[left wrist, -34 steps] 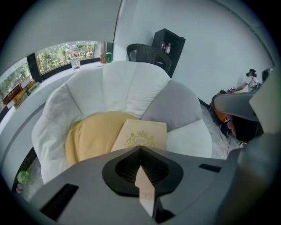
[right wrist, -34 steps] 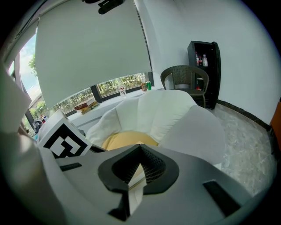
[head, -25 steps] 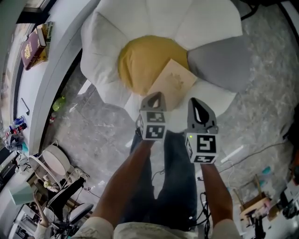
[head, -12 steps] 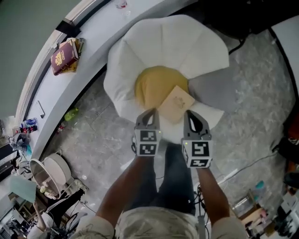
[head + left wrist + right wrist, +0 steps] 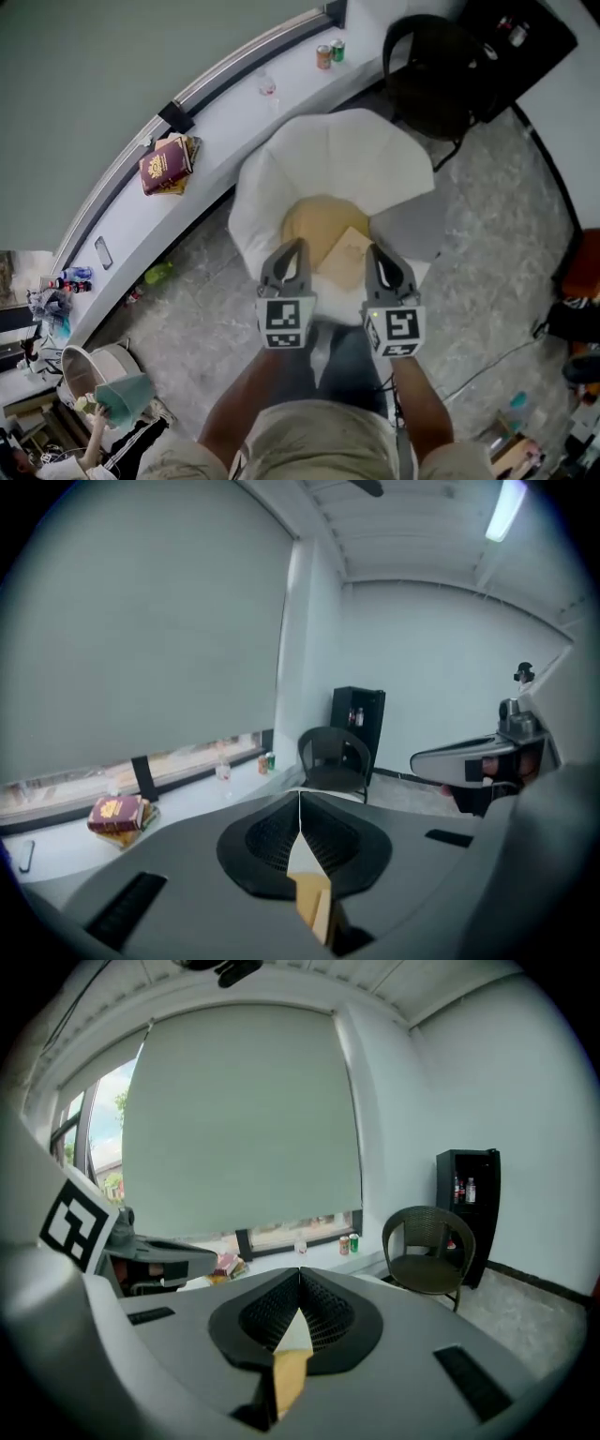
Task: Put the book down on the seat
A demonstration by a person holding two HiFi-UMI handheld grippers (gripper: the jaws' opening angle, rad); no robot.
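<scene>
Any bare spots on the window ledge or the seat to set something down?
Ledge: bare between the red books and glass. Seat: back petals bare; tan book lies near the centre. Crowded: ledge's left end by the phone and bottles.

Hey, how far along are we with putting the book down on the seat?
Done, by the look of it: the book lies flat on the yellow middle of the flower-shaped seat, and neither tool touches it. In hand: nothing. The left tool and right tool are both shut and empty, held over the seat's near edge. Left to do: nothing that I can see.
</scene>
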